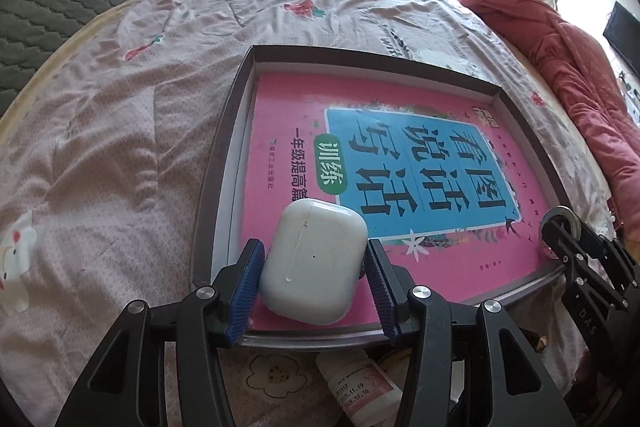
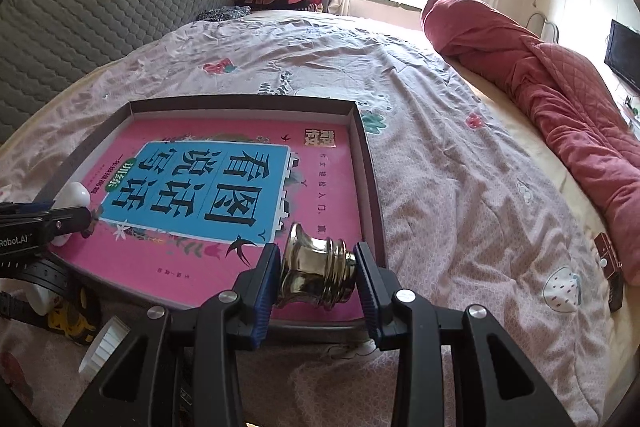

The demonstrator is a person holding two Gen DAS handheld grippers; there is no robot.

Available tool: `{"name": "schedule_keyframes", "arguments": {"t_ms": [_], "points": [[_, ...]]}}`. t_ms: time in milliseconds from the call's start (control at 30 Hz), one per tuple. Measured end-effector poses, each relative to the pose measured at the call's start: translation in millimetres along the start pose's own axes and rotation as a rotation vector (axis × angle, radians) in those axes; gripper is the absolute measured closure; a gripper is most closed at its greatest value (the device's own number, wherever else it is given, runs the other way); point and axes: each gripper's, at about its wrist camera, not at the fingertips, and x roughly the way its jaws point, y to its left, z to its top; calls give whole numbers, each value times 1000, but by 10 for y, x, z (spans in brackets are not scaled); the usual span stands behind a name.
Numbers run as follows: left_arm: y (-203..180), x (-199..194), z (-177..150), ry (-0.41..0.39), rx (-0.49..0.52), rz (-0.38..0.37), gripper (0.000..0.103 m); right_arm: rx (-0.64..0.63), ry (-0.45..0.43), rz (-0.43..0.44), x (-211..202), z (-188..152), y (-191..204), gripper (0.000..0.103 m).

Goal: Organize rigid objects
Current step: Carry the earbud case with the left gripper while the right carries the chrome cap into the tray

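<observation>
Two hand-held grippers are mine, one in each hand, both over the near edge of a shallow dark cardboard box tray [image 1: 224, 163] that lies on the bed.

My left hand-held gripper [image 1: 316, 277] is clamped on a white rounded plastic earbud case [image 1: 314, 259]; its blue ribbed pads [image 1: 245, 291] press both sides of the case, which sits just above the tray's near left corner. My right hand-held gripper [image 2: 318, 285] grasps a shiny gold metal bell-shaped piece [image 2: 316, 275] lying on its side, flared end to the left, narrow ringed end against the right pad, at the tray's near right corner.

Nearest me, on the bedsheet short of the tray's near edge, lie a small white bottle with a pink label [image 1: 360, 385], a white ribbed cap [image 2: 105, 345] and something yellow and black [image 2: 70, 319] that I cannot identify.

Inside the tray, a pink book with a blue title panel [image 2: 192, 187] lies flat and covers almost the whole floor.

Beyond the tray's far edge spreads the pale pink printed bedsheet [image 2: 460, 167]. Along the bed's right side lies a rolled red quilt [image 2: 560, 99], and at the far end a grey quilted headboard [image 2: 80, 7].
</observation>
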Motion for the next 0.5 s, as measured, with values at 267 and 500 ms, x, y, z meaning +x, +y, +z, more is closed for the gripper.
{"name": "schedule_keyframes", "arguments": {"t_ms": [267, 500], "points": [[11, -42, -14, -1, -2, 8, 49, -20, 40, -41, 14, 32, 6, 65], [76, -133, -27, -5, -20, -3, 49, 3, 33, -20, -31, 12, -40, 65]]}}
